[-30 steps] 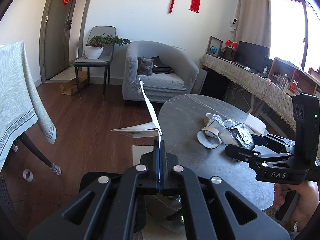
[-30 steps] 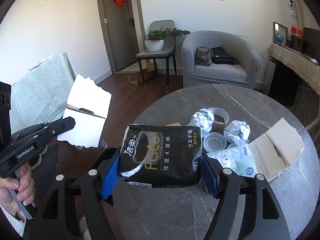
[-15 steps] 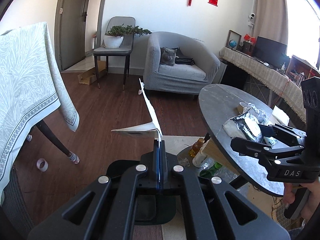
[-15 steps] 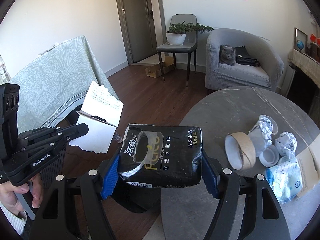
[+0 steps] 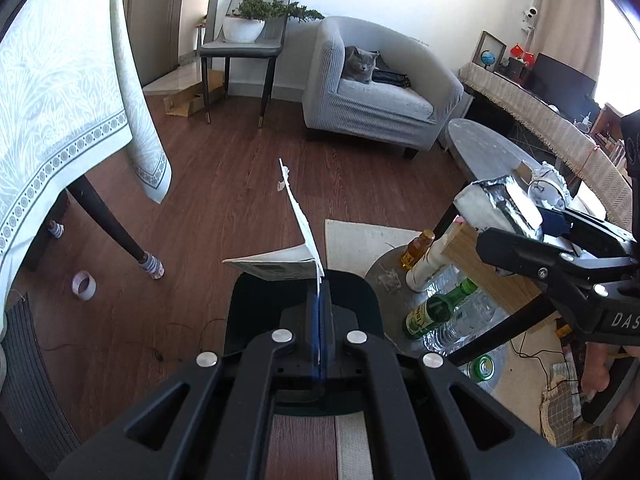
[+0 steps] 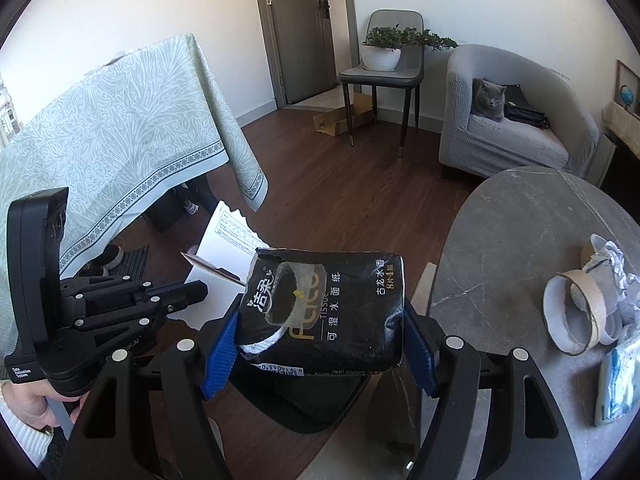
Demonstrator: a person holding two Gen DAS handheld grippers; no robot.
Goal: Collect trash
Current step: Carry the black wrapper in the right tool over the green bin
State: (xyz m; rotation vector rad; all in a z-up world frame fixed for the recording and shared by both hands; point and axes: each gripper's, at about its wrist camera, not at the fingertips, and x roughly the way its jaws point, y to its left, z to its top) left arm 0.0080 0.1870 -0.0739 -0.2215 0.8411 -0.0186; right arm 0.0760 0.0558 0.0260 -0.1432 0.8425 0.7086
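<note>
My left gripper (image 5: 320,300) is shut on a torn white folded paper (image 5: 296,240), held over a black bin (image 5: 256,304) on the floor. The paper also shows in the right wrist view (image 6: 224,248), in the left gripper (image 6: 192,292). My right gripper (image 6: 320,336) is shut on a black tissue pack (image 6: 324,308), above the bin (image 6: 304,404) beside the round grey table (image 6: 500,260). In the left wrist view the right gripper (image 5: 516,232) holds the pack (image 5: 496,204) at the right. More trash lies on the table: a cardboard ring (image 6: 572,320), crumpled foil (image 6: 616,272) and a blue-white wrapper (image 6: 620,380).
Bottles (image 5: 440,308) lie on the table's base. A table with a green cloth (image 5: 60,100) stands at the left, one leg (image 5: 116,232) near the bin. A tape roll (image 5: 83,285) lies on the floor. A grey cat (image 5: 360,65) sits in the armchair (image 5: 380,92).
Both grippers have moved left and down, off the round table and over the black bin, still holding the paper and the tissue pack.
</note>
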